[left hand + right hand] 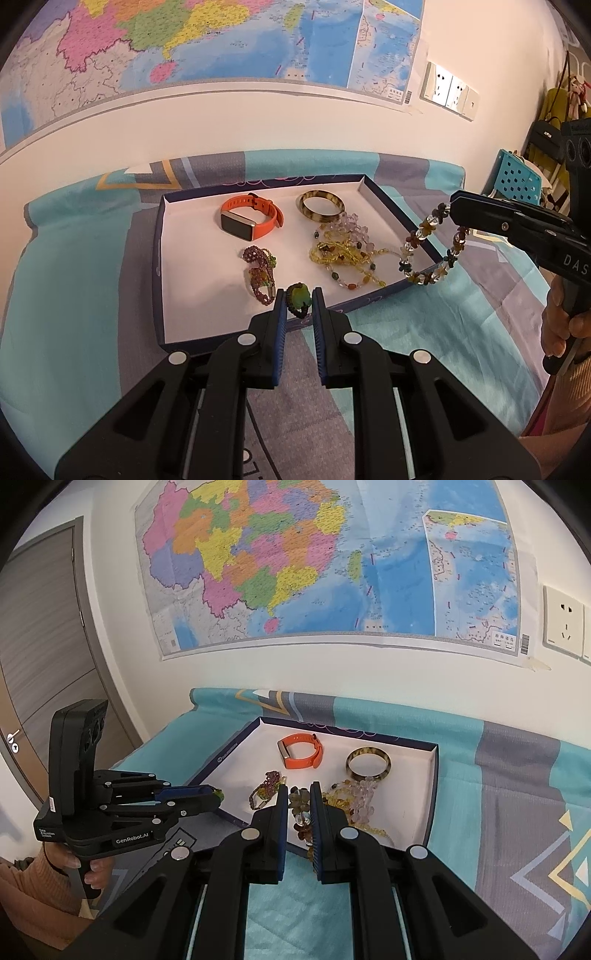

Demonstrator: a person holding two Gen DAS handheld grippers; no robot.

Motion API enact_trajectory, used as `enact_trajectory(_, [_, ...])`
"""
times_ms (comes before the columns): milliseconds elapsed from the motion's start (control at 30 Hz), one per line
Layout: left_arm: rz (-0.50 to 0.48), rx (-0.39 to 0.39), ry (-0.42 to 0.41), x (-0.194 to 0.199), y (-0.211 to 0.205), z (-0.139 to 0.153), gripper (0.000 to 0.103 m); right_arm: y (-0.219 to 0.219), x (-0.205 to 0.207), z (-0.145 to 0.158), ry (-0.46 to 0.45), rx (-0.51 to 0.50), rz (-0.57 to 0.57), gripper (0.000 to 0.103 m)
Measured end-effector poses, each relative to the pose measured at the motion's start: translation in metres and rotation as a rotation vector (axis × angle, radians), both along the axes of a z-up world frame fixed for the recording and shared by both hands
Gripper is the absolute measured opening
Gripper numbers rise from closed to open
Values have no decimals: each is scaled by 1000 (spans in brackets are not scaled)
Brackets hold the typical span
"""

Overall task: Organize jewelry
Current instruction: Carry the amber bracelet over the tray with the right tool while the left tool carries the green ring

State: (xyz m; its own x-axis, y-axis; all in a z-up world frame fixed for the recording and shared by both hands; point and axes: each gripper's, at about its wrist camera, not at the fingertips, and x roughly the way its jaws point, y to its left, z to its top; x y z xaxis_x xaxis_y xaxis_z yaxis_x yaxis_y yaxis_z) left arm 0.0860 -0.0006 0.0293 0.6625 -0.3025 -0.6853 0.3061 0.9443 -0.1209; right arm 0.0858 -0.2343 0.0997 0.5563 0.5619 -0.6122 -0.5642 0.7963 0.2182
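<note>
A shallow navy-rimmed tray (159, 258) with a white floor holds an orange watch (251, 218), a tortoiseshell bangle (321, 205), a purple bead bracelet (260, 271) and a heap of yellow and pink bead strings (347, 251). My left gripper (299, 299) is shut on a green bead piece (298, 295) over the tray's near edge. My right gripper (299, 805) is shut on a bead bracelet of brown and clear beads (432, 243), which hangs over the tray's right rim. The tray (432, 775) and the watch (301, 755) also show in the right wrist view.
The tray lies on a teal and grey patterned cloth (74, 295). A wall map (314, 561) hangs behind it. Wall sockets (448, 90) sit at the right. A blue perforated chair (517, 173) stands at the far right, a door (40, 646) at the left.
</note>
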Motion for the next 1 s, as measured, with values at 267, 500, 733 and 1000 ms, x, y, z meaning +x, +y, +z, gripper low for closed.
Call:
enact_trajectory(267, [8, 8, -2, 6, 0, 1, 14, -1, 8, -1, 7, 4, -3, 10])
enact_trajectory(500, [9, 18, -6, 12, 0, 2, 14, 1, 14, -2, 9, 4, -8, 10])
enact_trajectory(733, [12, 20, -10, 19, 1, 3, 14, 3, 20, -2, 9, 2, -5, 10])
enact_trajectory(1000, [16, 25, -9, 23, 1, 2, 14, 5, 26, -4, 17, 4, -7, 10])
